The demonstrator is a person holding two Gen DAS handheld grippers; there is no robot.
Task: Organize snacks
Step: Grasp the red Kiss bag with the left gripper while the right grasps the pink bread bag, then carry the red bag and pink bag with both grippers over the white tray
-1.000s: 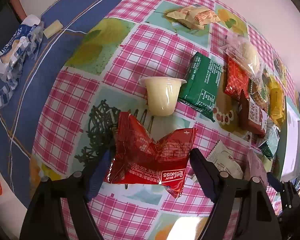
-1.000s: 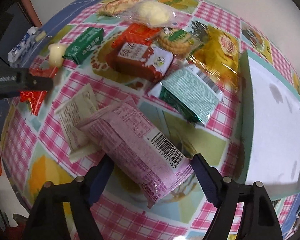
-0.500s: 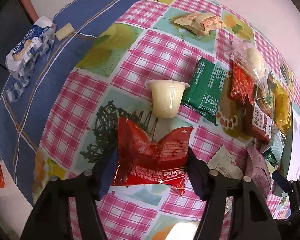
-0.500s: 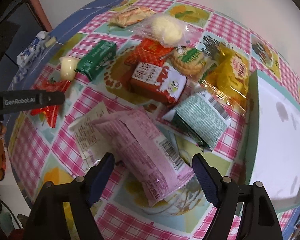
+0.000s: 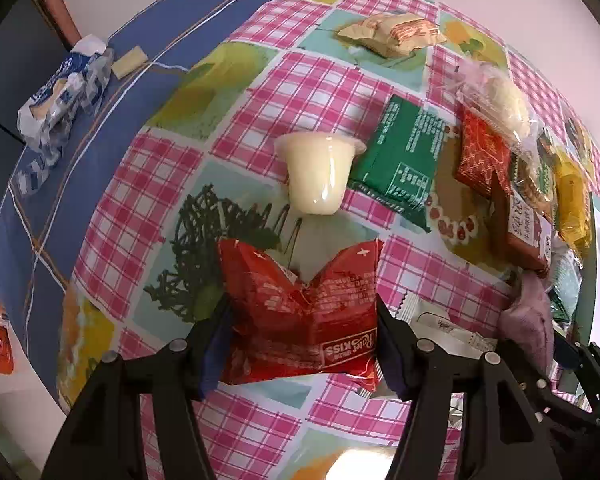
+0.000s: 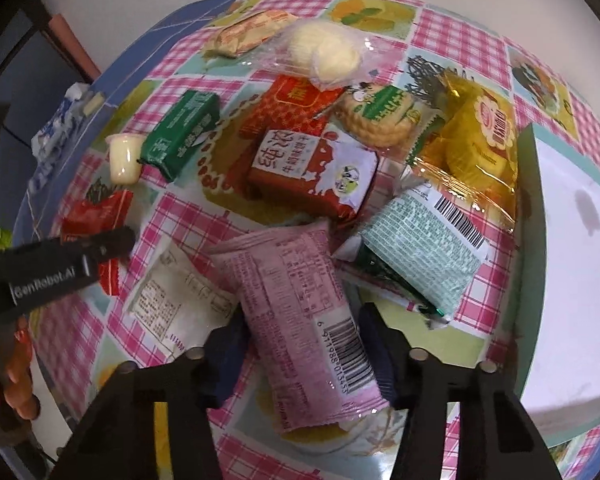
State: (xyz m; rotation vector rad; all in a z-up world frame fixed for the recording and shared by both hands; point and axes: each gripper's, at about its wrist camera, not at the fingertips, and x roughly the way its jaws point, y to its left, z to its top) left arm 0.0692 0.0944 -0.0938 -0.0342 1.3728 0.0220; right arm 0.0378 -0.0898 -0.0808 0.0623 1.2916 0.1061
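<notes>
Snacks lie scattered across the checked surface (image 6: 188, 60) under both of my cameras. My left gripper (image 5: 302, 340) points almost straight down, its jaws narrowed onto a red crinkled packet (image 5: 300, 320); both pads press its sides and the foil bulges between them. Just beyond that packet a cream jelly cup (image 5: 320, 172) lies on its side, touching a green packet (image 5: 400, 164) to its right. A tan wrapped snack (image 5: 394, 32) sits well apart at the far edge, and a blue-and-white wrapper (image 5: 60, 96) lies off on the blue cloth.

My right gripper (image 6: 300, 360) is closing around a pink packet (image 6: 300, 312), barcode end nearest me; the pads meet its sides. A white sachet (image 6: 172, 292) lies partly under the pink packet's left side, and a pale green packet (image 6: 424, 240) lies near its right. Beyond are a red-and-white milk snack (image 6: 312, 168), a round cookie pack (image 6: 380, 116), a yellow pack (image 6: 480, 144) and a clear-wrapped white bun (image 6: 328, 52). A teal-rimmed white tray (image 6: 580, 260) stands at the right.
</notes>
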